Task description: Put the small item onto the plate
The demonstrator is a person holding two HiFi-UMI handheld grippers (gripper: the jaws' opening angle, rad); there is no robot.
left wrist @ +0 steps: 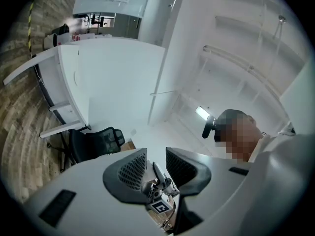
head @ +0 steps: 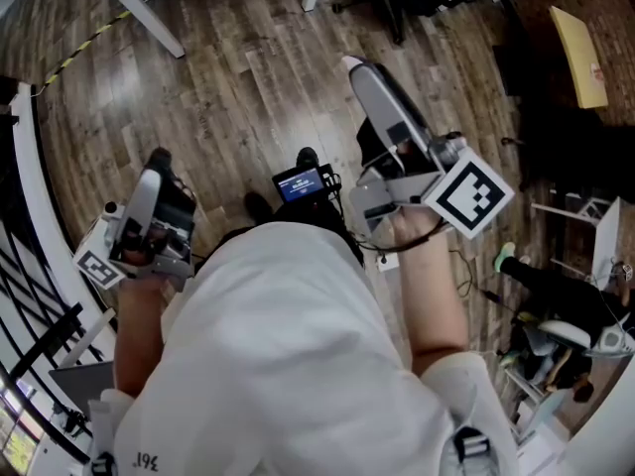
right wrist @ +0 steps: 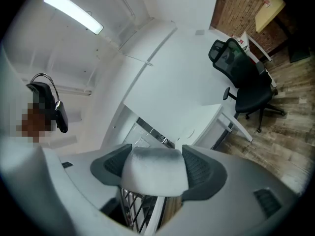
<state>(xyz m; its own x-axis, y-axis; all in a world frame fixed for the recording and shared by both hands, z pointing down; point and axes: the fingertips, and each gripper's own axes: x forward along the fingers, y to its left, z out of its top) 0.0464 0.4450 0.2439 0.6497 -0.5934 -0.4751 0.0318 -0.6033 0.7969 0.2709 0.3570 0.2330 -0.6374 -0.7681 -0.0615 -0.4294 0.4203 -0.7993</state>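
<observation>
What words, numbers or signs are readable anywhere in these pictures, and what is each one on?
"196", roughly: tiny dark print low on the person's white shirt; reading unsure.
Small blue-lit screen: text too small to read.
Red label on the yellow board: too small to read.
Black-and-white square marker cubes: patterns only, no letters.
Both gripper views: nothing readable.

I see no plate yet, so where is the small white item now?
Right gripper view: the small white item sits clamped in the right tool, with a white desk and a black chair beyond.
</observation>
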